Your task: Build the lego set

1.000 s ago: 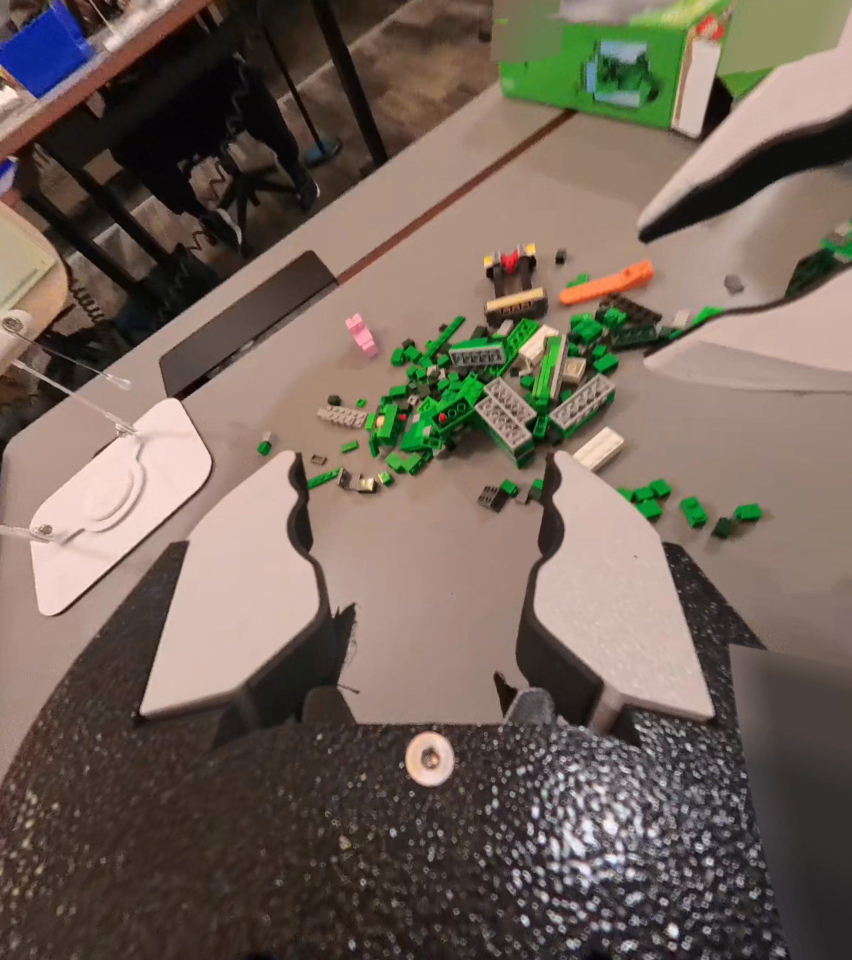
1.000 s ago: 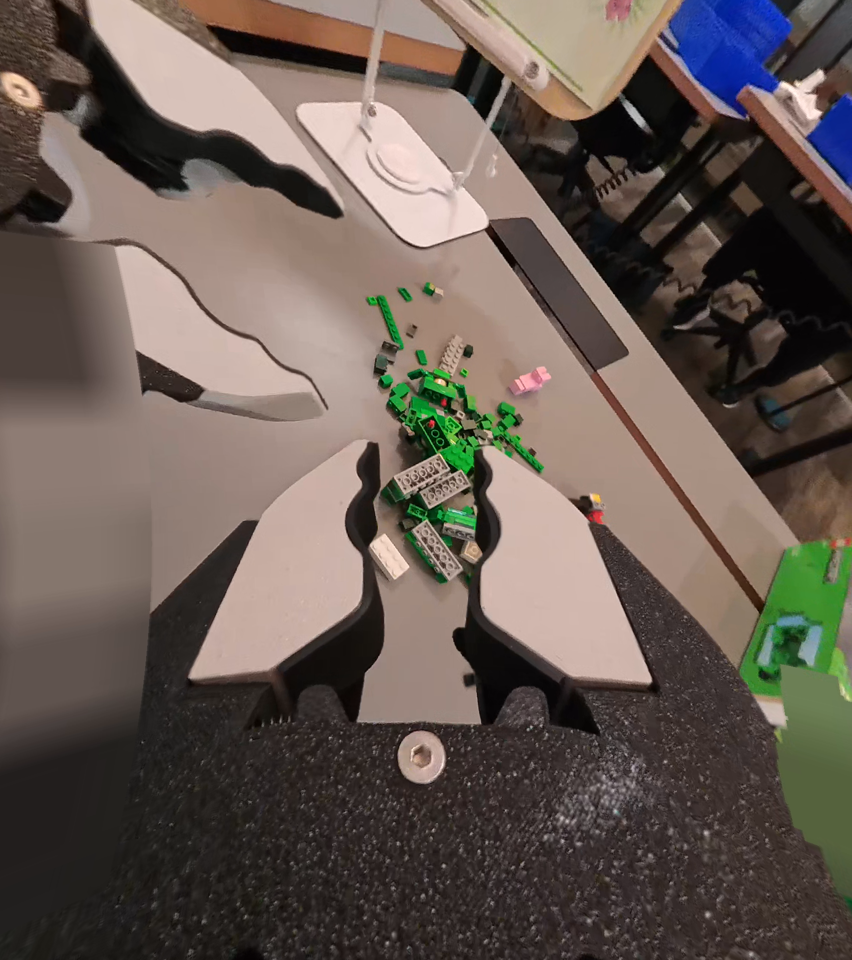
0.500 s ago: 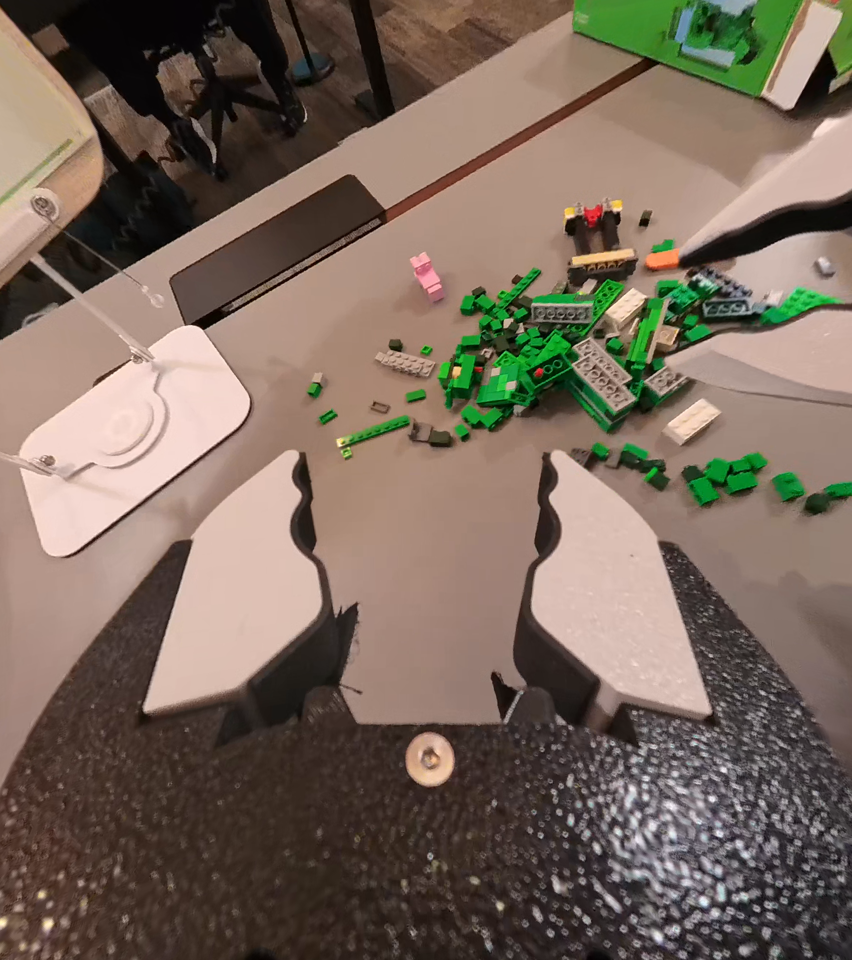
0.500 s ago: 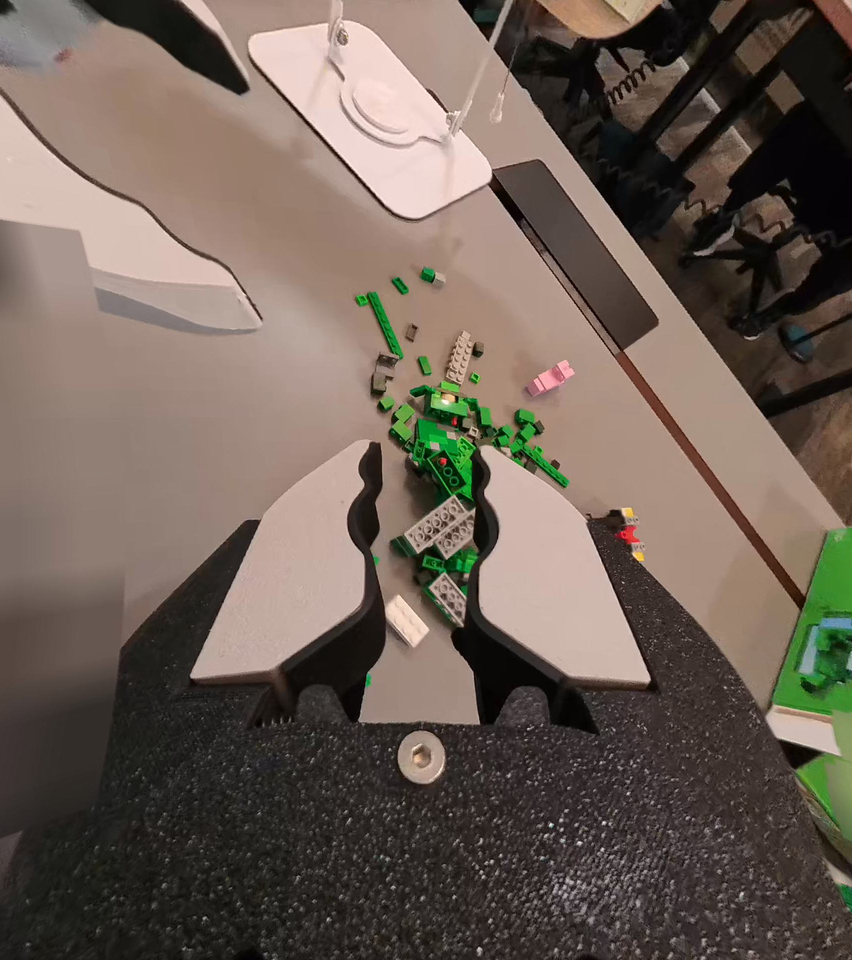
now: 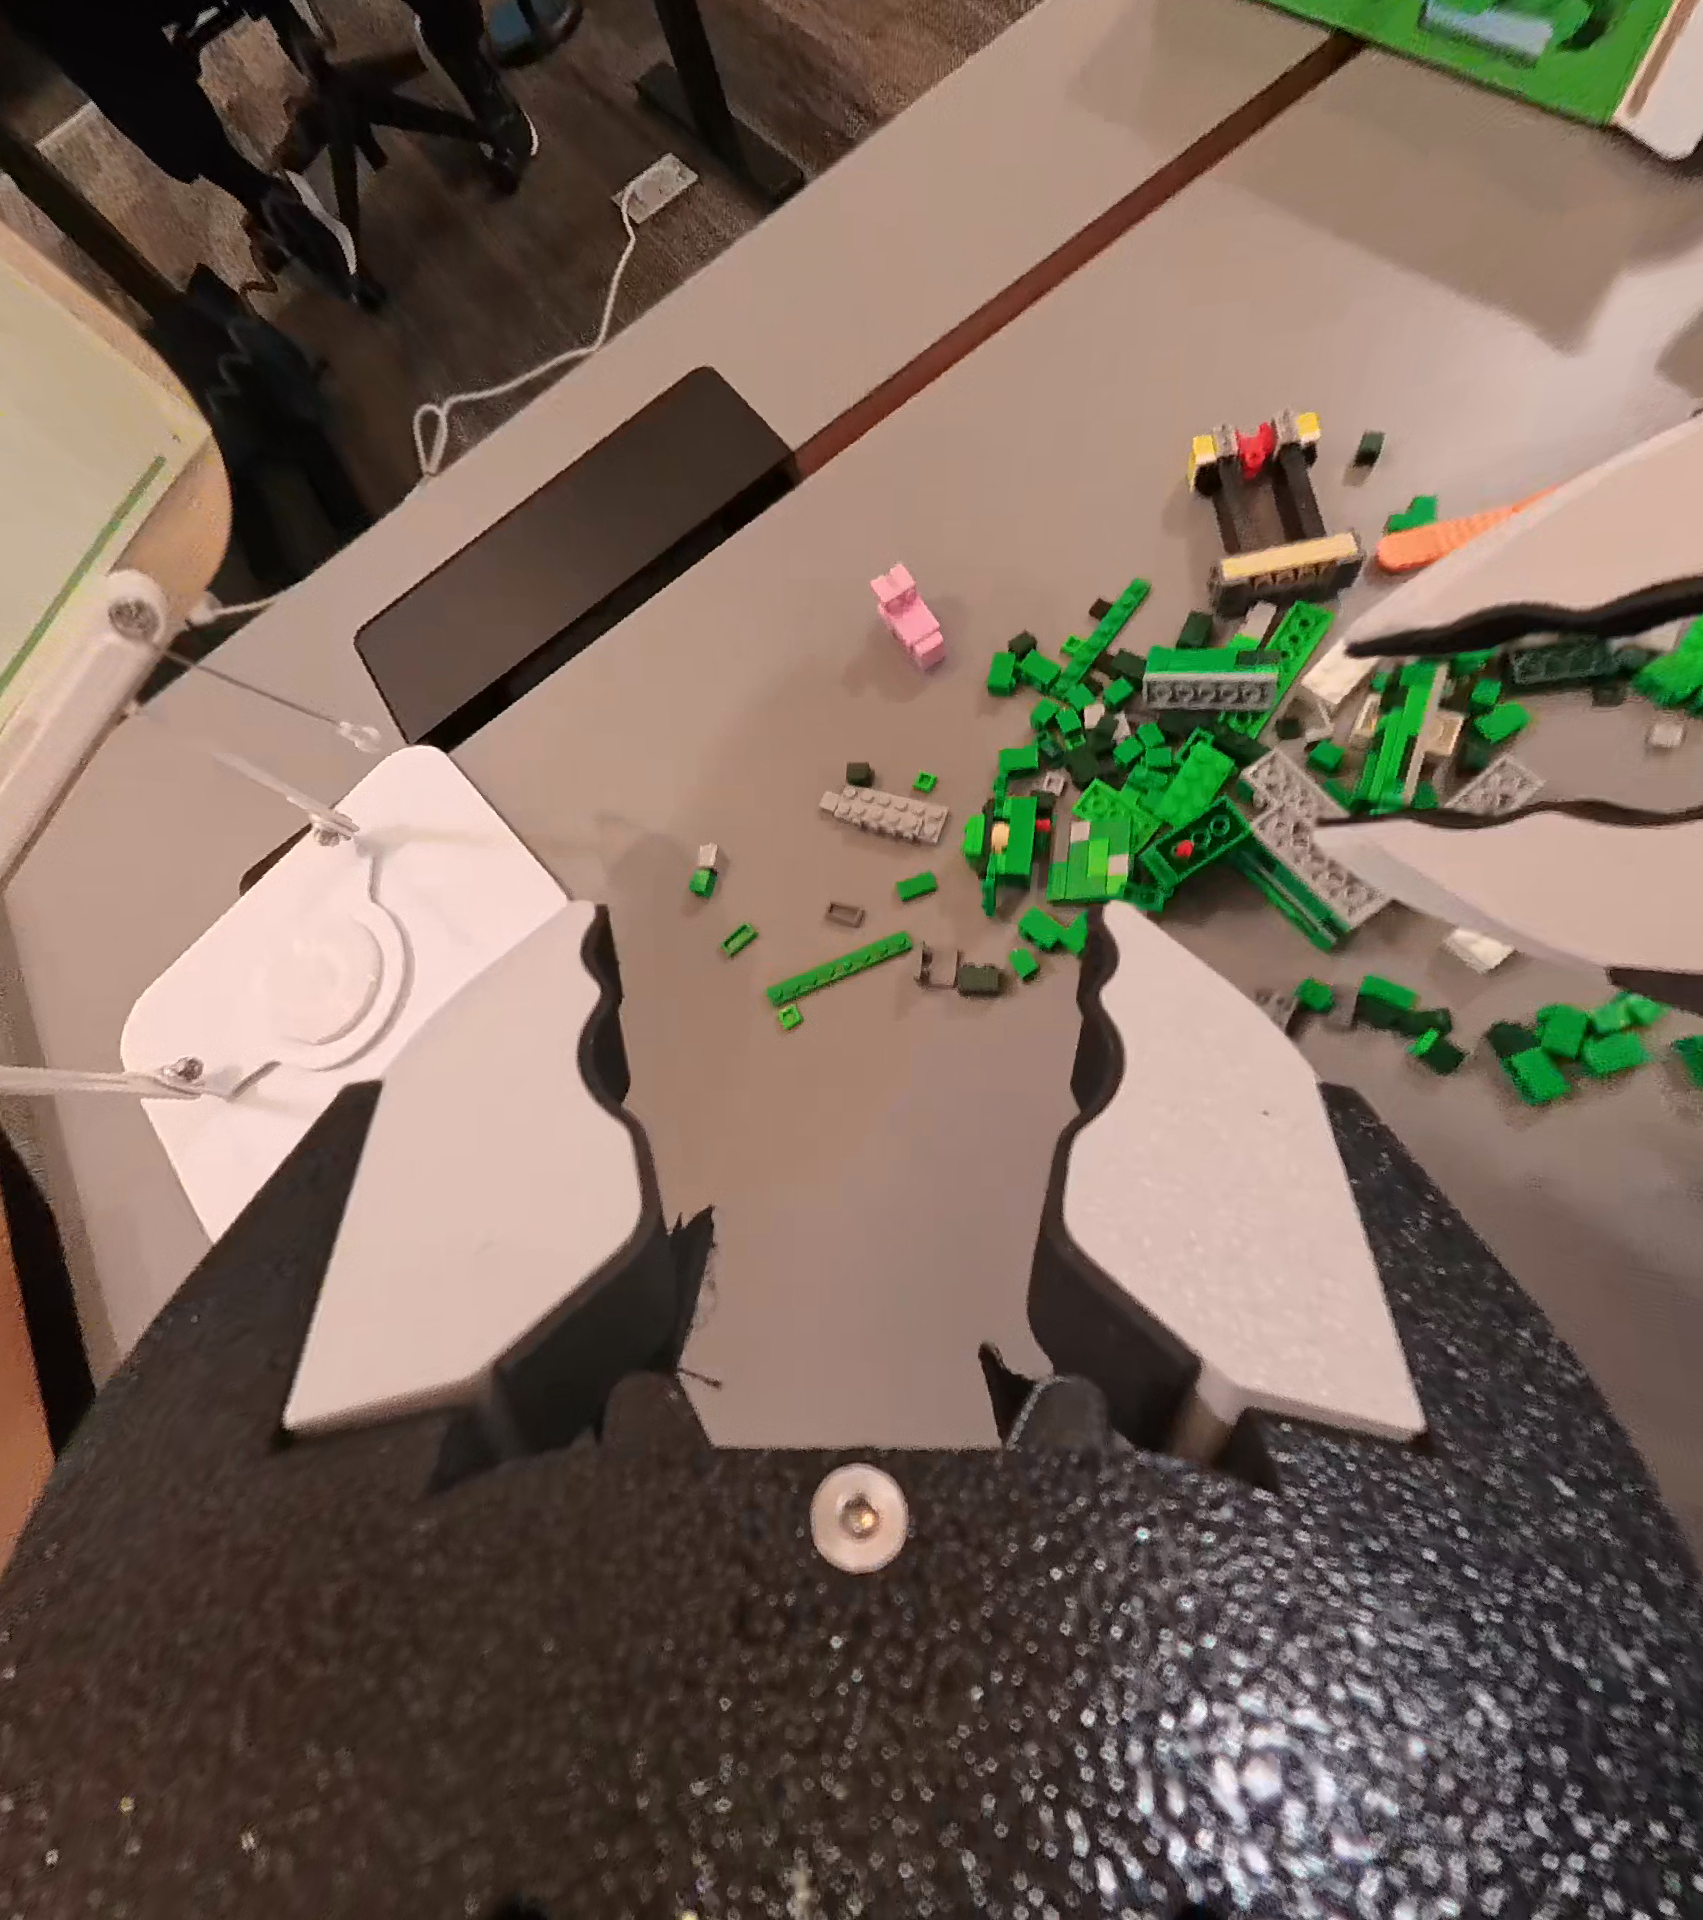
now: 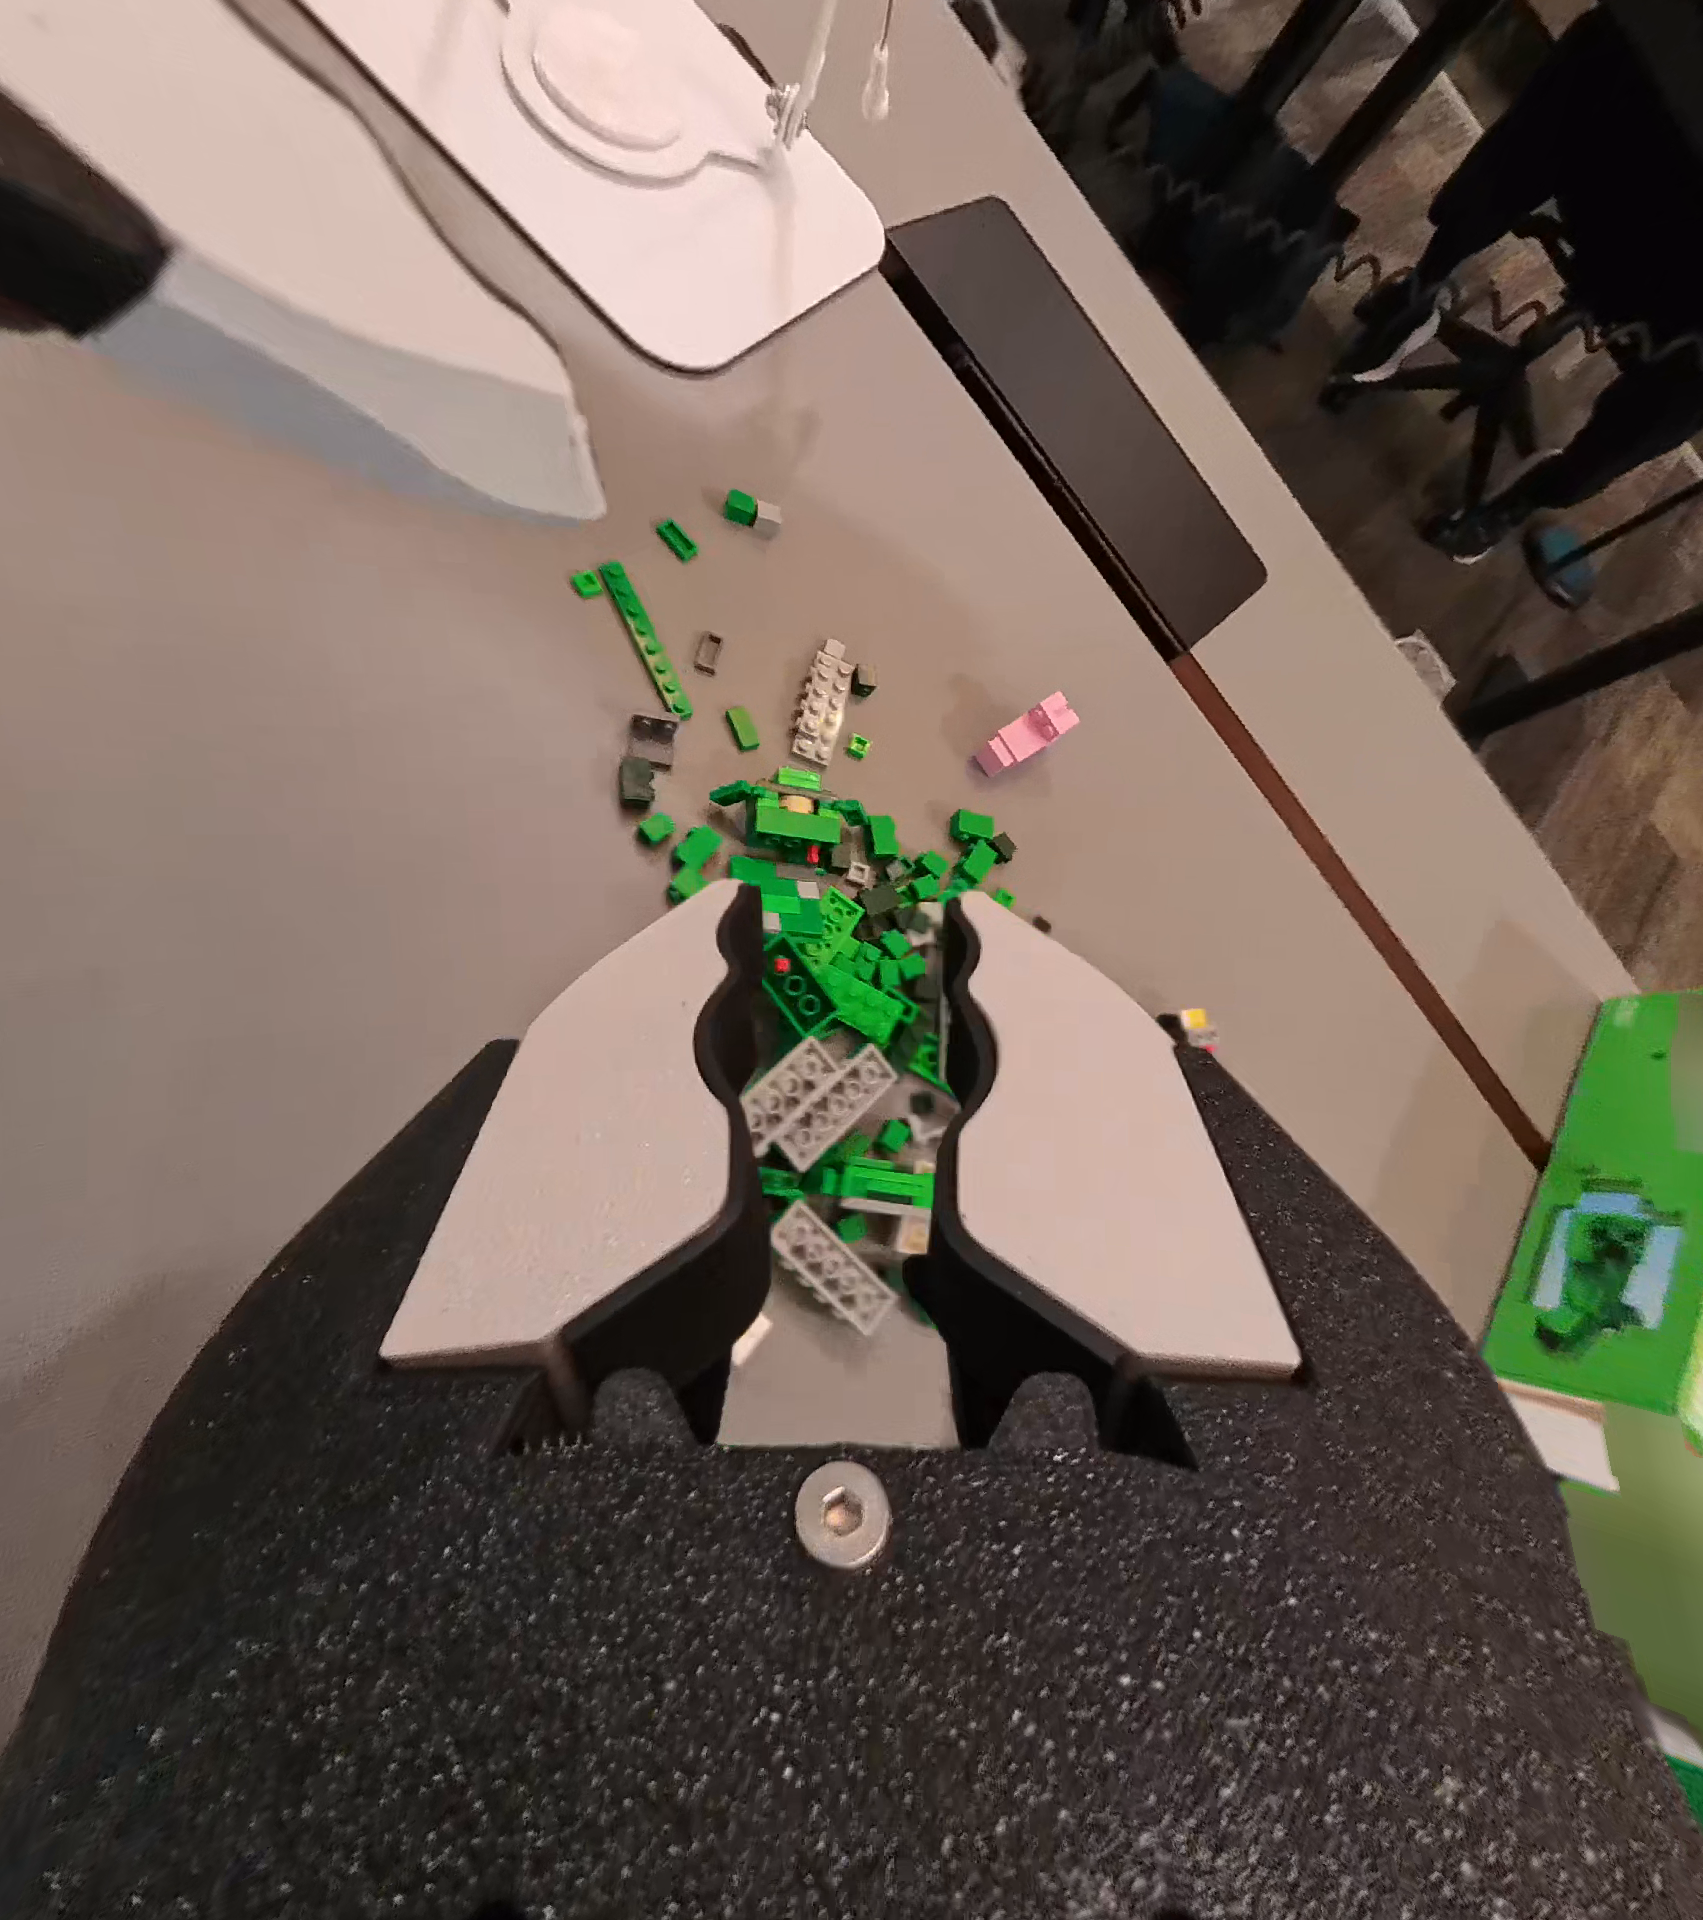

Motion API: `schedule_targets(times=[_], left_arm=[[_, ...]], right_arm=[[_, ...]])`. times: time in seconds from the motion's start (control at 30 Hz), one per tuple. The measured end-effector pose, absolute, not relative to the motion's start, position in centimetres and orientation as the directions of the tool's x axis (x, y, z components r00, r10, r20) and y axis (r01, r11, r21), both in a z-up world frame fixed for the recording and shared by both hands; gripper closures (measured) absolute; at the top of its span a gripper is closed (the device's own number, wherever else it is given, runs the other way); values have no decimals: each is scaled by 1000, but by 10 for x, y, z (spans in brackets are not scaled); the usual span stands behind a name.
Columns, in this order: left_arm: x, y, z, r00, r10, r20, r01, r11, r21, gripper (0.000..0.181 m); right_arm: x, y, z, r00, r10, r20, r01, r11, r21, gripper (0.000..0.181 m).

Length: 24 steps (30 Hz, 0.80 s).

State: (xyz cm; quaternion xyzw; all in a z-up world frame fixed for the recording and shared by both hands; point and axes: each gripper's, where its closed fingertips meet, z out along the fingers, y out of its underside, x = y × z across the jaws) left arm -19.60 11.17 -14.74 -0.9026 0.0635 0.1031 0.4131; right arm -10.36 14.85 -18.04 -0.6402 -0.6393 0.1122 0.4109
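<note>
A pile of loose lego pieces (image 5: 1190,790), mostly green with several grey bricks, lies on the grey table (image 5: 878,1143). My left gripper (image 5: 847,925) is open and empty, just short of the pile's near edge, where a long green plate (image 5: 836,966) lies. My right gripper (image 6: 847,904) is open with a narrow gap and empty. It hovers over the pile (image 6: 826,997), with grey bricks (image 6: 816,1107) showing between its fingers. It also shows in the left wrist view (image 5: 1340,732), reaching in from the right. A pink piece (image 5: 907,618) lies apart from the pile.
A small black, yellow and red assembly (image 5: 1262,499) and an orange piece (image 5: 1439,540) lie behind the pile. A white stand base (image 5: 307,956) is at the left, a black table panel (image 5: 566,551) near the far edge, and a green box (image 6: 1657,1195) at the right. The long green plate (image 5: 836,966) is about 20 centimeters from both grippers' fingertips. Look for it in the right wrist view (image 6: 647,640) too.
Both grippers have moved closer to the pile. The right gripper has advanced over the bricks. Neither has opened or closed, and no piece was picked up.
</note>
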Motion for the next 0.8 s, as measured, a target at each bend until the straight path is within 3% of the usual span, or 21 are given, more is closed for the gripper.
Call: schedule_targets(times=[0.23, 0.8], left_arm=[[-195, 150, -153, 967, -65, -247, -226, -670, -707, 97], [-199, 188, -194, 958, -141, -250, -275, -703, -656, 96]], right_arm=[[-110, 185, -163, 96, 916, 391, 725, 205, -657, 147], [-101, 216, -211, 57, 958, 282, 771, 137, -621, 146]])
